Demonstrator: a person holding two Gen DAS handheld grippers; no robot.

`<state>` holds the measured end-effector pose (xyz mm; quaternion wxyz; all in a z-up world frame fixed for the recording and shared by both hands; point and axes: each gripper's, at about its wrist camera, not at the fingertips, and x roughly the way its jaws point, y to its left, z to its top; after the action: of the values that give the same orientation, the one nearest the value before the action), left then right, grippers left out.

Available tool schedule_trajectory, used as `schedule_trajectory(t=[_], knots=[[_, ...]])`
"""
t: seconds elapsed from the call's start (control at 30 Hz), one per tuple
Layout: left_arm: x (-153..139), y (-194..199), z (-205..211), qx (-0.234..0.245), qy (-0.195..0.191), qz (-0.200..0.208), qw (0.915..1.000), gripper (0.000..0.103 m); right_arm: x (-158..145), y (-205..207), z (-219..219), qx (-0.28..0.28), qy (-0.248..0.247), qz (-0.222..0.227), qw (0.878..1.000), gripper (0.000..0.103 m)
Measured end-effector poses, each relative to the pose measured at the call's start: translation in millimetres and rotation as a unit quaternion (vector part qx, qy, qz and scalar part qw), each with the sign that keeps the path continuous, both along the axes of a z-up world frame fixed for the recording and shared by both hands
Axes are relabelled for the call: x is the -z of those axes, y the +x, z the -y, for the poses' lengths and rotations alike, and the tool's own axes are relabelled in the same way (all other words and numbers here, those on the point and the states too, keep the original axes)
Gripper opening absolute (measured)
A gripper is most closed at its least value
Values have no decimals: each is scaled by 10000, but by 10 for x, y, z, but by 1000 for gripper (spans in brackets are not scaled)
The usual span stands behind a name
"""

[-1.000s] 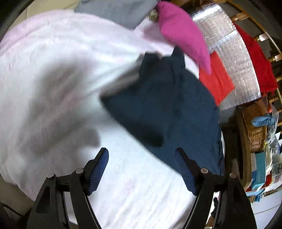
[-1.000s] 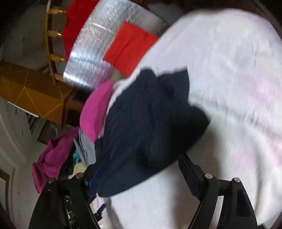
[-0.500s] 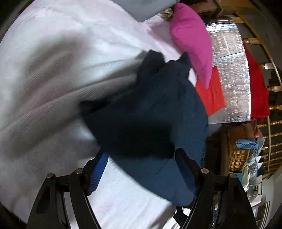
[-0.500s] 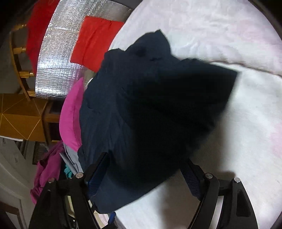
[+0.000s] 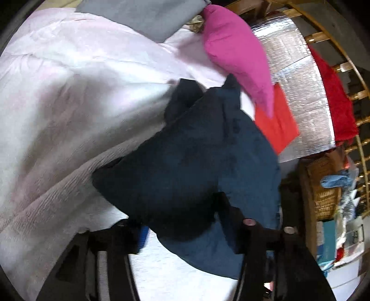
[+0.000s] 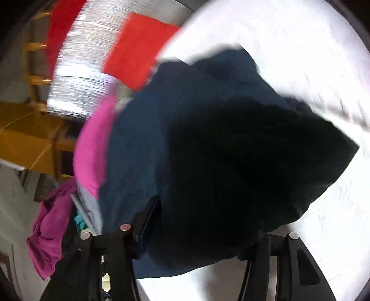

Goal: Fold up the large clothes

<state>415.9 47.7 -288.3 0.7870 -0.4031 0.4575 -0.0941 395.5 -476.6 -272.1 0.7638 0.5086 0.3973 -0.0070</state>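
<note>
A dark navy garment (image 5: 196,166) lies bunched on a pale pink-white bedspread (image 5: 69,104). In the left wrist view a fold of it fills the space between my left gripper's fingers (image 5: 185,229), which have drawn closer on the cloth. In the right wrist view the same garment (image 6: 219,162) hangs over my right gripper (image 6: 203,229); its fingers are partly hidden under the cloth and stand narrower than before. The frames are blurred by motion.
A magenta cloth (image 5: 235,53) and a grey cloth (image 5: 143,16) lie at the bed's far side. A red folded piece (image 5: 277,122) rests on a silver foil mat (image 5: 300,92). A wicker basket (image 5: 323,192) and wooden rails stand to the right.
Both grippers have moved in onto the navy garment and their fingers have narrowed around its folds. The garment has bunched up and lifted toward the cameras.
</note>
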Motion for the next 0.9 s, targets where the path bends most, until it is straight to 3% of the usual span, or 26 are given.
schedule_trajectory(t=[0.1, 0.23, 0.37, 0.5, 0.6, 0.67, 0.77, 0.9], knots=[[-102, -81, -21, -34, 390, -76, 9992, 72, -84, -79, 32, -98, 38, -1, 9999, 59], [-294, -260, -106, -191, 1088, 30, 9939, 73, -179, -341, 170, -106, -171, -171, 9997, 60], [-578, -567, -98, -372, 2280, 507, 9716, 75, -389, -683, 350, 145, -619, 44, 9980, 60], [-740, -721, 88, -255, 2913, 885, 9522, 75, -676, -846, 354, 338, -1563, 537, 9857, 60], [-859, -797, 329, -59, 3571, 1202, 9263, 76, -807, -798, 123, 39, -1965, 899, 9764, 42], [-894, -843, 462, 124, 3975, 1364, 9073, 76, -865, -746, -43, -87, -2258, 1020, 9688, 41], [-918, -814, 567, 190, 4157, 1462, 8975, 76, -888, -627, -239, -284, -2500, 1106, 9615, 38], [-949, -718, 596, 111, 4150, 1491, 8974, 76, -823, -417, -353, -432, -2604, 975, 9596, 38]])
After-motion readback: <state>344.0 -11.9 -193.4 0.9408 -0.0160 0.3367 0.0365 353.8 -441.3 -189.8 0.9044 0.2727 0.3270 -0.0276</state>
